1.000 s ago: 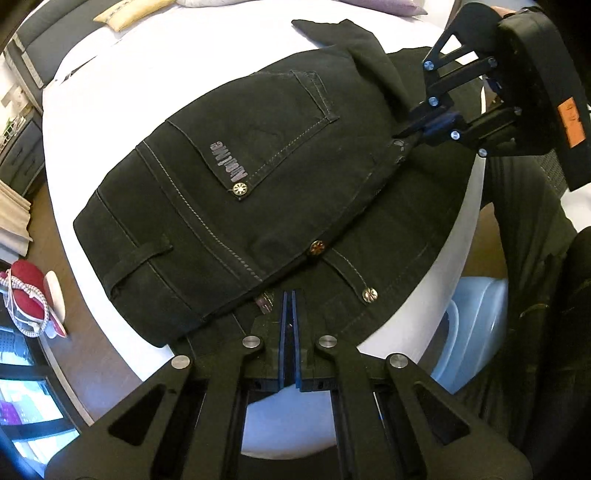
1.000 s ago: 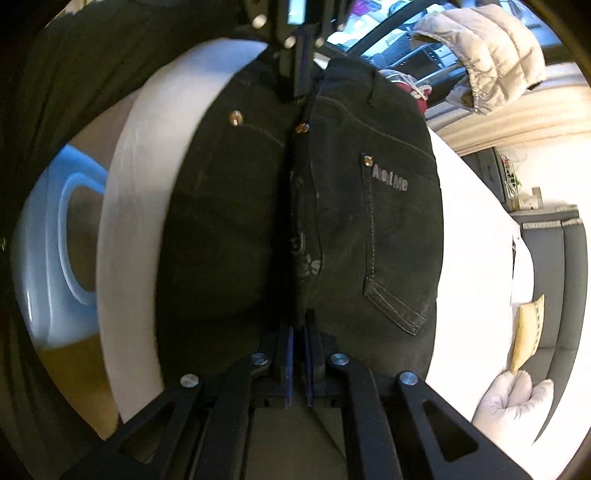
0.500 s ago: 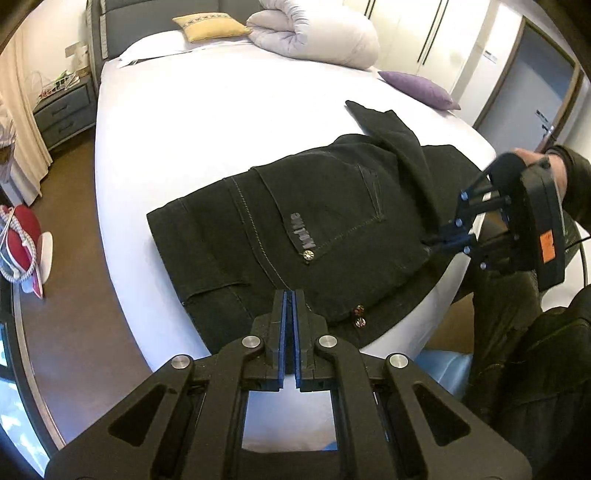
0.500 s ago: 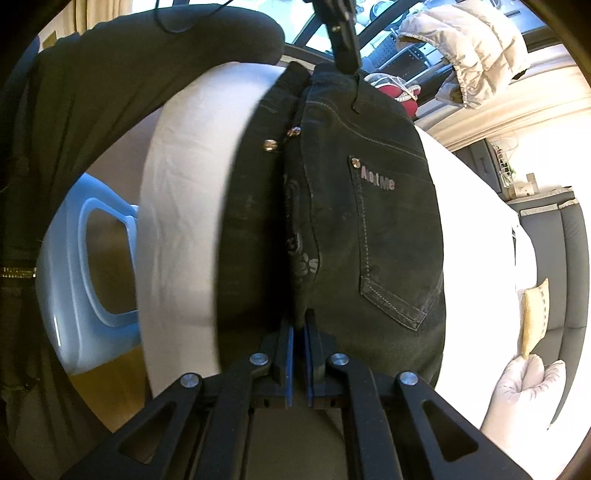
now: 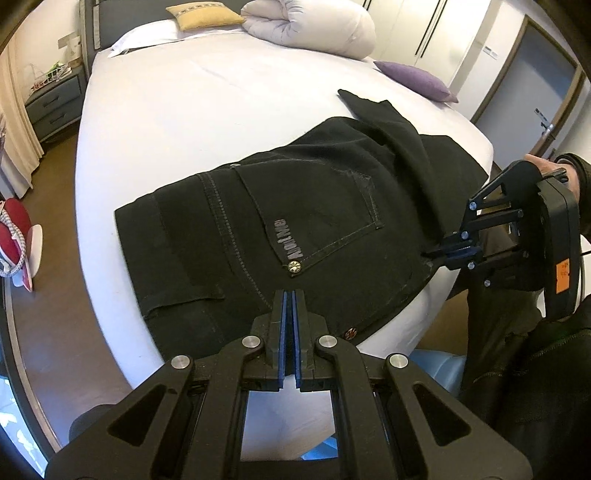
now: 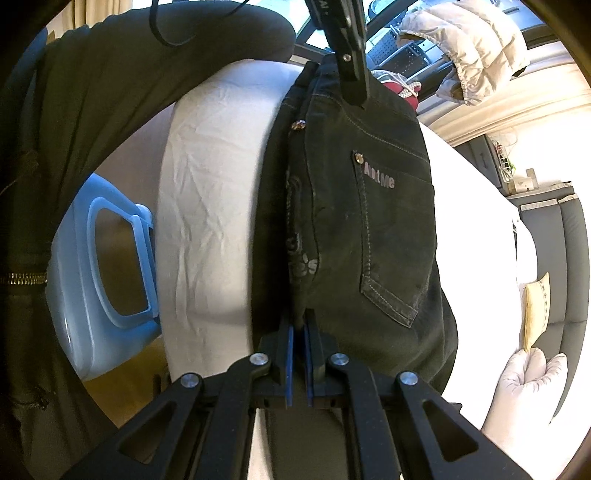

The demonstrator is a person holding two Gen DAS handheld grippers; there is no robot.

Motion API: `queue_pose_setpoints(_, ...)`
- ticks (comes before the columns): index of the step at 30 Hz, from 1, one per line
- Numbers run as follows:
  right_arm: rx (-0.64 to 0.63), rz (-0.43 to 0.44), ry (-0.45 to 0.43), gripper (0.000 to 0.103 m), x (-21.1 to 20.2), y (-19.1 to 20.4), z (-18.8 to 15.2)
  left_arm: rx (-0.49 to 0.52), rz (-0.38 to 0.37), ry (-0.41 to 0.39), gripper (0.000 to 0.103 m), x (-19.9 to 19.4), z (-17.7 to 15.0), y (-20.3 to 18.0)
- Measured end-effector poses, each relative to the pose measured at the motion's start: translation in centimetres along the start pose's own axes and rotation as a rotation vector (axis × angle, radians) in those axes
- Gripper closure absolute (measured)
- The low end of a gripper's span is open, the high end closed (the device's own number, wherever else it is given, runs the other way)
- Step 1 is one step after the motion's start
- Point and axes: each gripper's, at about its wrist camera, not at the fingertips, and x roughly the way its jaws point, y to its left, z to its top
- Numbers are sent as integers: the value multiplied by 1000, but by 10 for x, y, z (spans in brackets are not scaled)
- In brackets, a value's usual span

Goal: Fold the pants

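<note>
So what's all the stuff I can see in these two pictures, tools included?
pants: one pair, black, folded near the bed's edge
bed: one, white sheet, under the pants
yellow cushion: one, at the headboard
rolled duvet: one, white, at the head end
purple cushion: one, far side of the bed
nightstand: one, grey, beside the bed
basket: one, pale blue plastic, on the floor by the bed
puffer jacket: one, cream, hanging in the background
left gripper: black with blue pads, shut, empty, above the pants
right gripper: black with blue pads, shut on the pants' edge
person's hand: one, holding the right gripper
</note>
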Motion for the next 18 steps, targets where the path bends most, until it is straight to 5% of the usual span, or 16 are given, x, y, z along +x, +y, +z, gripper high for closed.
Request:
queue_pose_setpoints(9,20,-11,10,96,8,8,4,-12,20,140,101,41,-9,1)
queue_pose_setpoints(14,64,-5,10,96,15,8,3,7,50,125,101,32,3,-7)
queue_pose_setpoints(18,93,-2,11,95,19,7,4,48,14,25,101,16,34,-33)
